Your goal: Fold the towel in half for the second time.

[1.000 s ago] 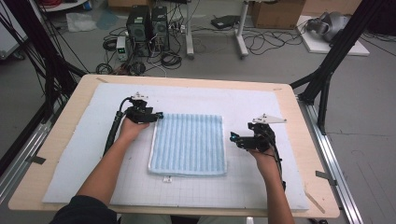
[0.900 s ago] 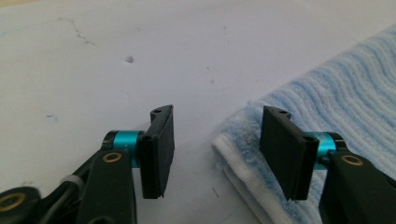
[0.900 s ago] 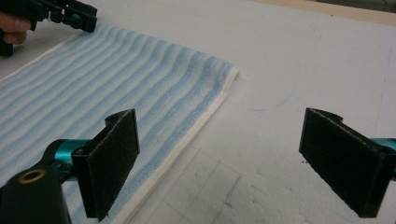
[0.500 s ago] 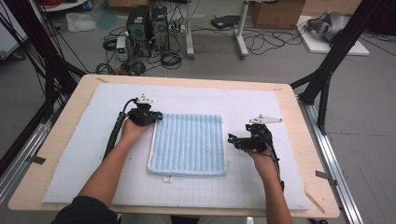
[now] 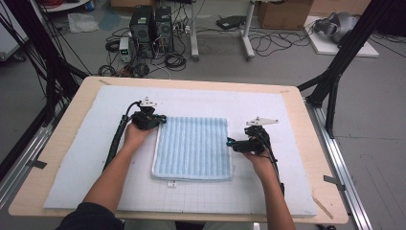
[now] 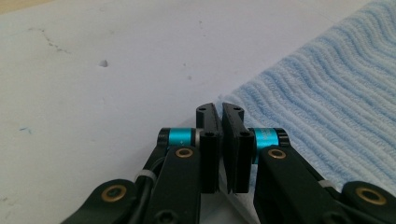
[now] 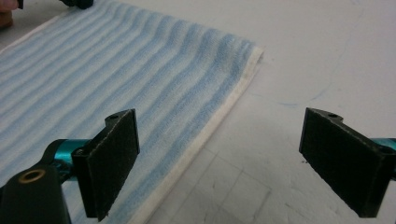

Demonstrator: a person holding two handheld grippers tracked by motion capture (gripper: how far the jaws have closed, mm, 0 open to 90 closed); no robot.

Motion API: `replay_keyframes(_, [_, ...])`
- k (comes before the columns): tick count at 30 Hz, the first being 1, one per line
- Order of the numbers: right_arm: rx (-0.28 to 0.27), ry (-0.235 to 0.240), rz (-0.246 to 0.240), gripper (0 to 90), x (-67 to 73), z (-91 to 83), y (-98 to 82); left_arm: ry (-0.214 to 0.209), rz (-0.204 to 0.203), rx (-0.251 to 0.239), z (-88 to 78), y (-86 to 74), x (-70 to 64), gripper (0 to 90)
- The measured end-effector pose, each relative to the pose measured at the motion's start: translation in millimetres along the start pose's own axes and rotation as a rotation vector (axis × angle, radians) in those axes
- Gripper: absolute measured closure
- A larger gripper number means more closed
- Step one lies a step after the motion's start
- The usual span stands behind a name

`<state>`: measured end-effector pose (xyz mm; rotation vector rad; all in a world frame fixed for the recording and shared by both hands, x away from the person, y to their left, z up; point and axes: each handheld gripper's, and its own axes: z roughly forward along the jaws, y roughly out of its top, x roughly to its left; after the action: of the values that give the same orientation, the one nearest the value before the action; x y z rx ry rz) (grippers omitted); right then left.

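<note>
A light blue striped towel (image 5: 194,146) lies flat on the white mat, folded into a rectangle. My left gripper (image 5: 160,120) rests at its far left corner. In the left gripper view its jaws (image 6: 221,112) have just been closing and now stand together on the towel's (image 6: 327,93) corner edge. My right gripper (image 5: 231,142) sits low at the middle of the towel's right edge. It (image 7: 220,114) is wide open, with one pad (image 7: 114,163) over the towel (image 7: 140,70) and the other over bare mat, the white hem between them.
The white gridded foam mat (image 5: 95,158) covers most of the wooden table (image 5: 57,143). A small tag (image 5: 171,183) sticks out at the towel's near edge. Computers (image 5: 148,24) and cables lie on the floor beyond, and black frame legs (image 5: 335,72) stand at both sides.
My right gripper has moved left and slightly down to the towel's right edge. The left hand has stayed at the far left corner.
</note>
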<state>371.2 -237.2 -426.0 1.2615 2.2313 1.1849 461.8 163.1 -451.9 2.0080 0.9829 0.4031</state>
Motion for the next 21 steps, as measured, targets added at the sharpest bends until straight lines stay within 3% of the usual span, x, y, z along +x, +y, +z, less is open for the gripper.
replay_keyframes(3, [0.03,-0.001,0.023,11.3,-6.3,9.8,2.1,-0.003,-0.009,-0.002,0.1,-0.2,0.5,85.1])
replay_keyframes(7, [0.031,-0.002,0.057,11.1,-13.8,18.9,9.4,-0.003,-0.006,0.001,-0.1,-0.2,0.6,85.1])
replay_keyframes(13, [0.008,-0.018,0.037,11.1,-15.0,28.0,24.4,-0.004,-0.008,-0.002,0.0,-0.5,0.5,85.1])
replay_keyframes(17, [0.015,-0.038,0.062,11.6,-20.9,37.7,32.2,-0.003,-0.007,-0.002,0.2,-0.5,0.5,85.1])
replay_keyframes(21, [0.046,-0.055,0.044,21.5,-20.3,50.7,42.4,-0.003,-0.007,-0.002,0.1,-0.5,0.4,85.1])
